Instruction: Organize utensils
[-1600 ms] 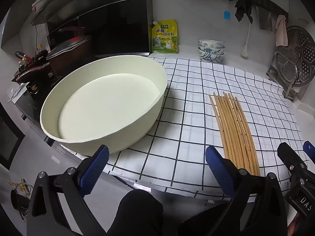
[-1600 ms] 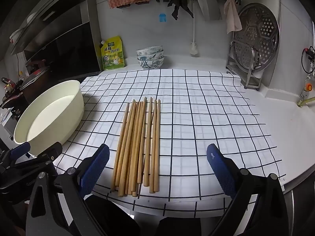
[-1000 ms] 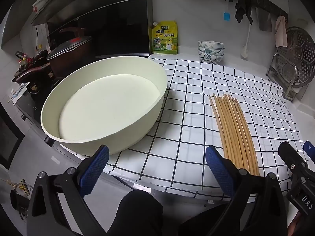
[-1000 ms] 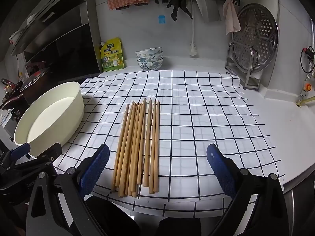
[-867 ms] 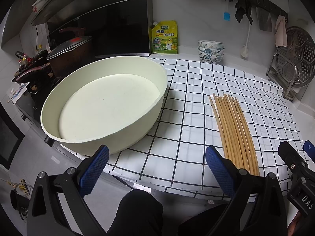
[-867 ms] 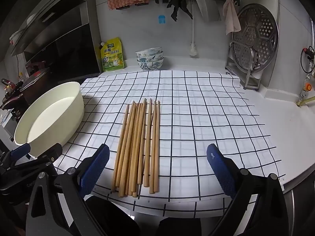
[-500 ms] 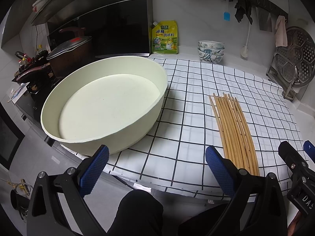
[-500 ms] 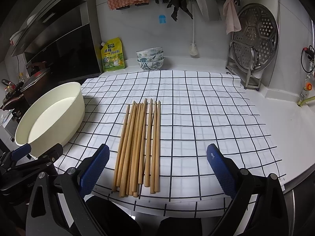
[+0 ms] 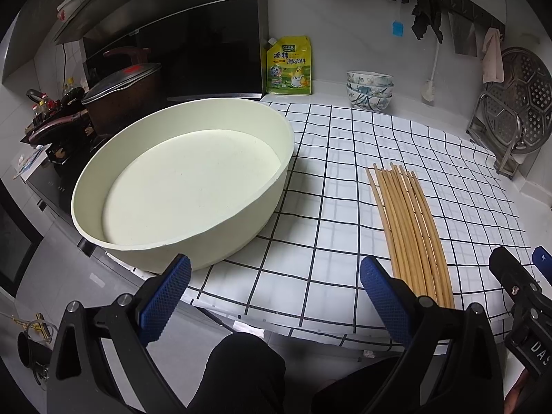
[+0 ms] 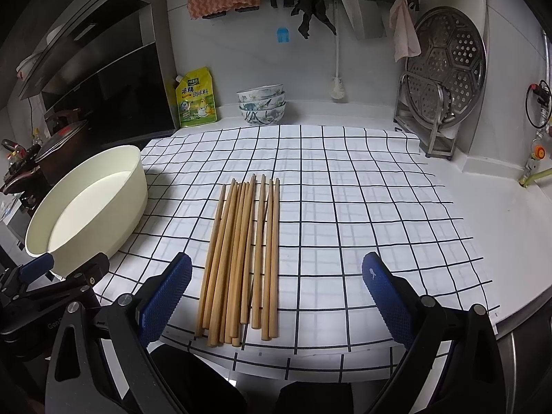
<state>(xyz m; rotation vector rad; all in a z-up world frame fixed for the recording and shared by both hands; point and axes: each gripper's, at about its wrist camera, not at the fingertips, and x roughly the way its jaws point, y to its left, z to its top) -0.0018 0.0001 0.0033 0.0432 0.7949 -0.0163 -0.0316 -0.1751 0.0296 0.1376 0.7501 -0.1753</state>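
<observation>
Several wooden chopsticks [image 10: 241, 255] lie side by side on a black-and-white checked cloth [image 10: 362, 207], tips pointing away from me. A large cream round basin [image 9: 186, 179] stands empty at the cloth's left edge. My left gripper [image 9: 276, 296] hovers open at the counter's front edge, between the basin and the chopsticks [image 9: 410, 227]. Just in front of the chopsticks' near ends my right gripper [image 10: 276, 296] is held open, empty. The basin [image 10: 86, 203] appears at the left in the right wrist view.
A yellow seasoning pouch [image 10: 195, 103] and stacked patterned bowls [image 10: 262, 105] stand against the back wall. A metal rack with a steamer plate [image 10: 445, 79] is at the back right. A lidded pot [image 9: 120, 93] sits on the stove to the left.
</observation>
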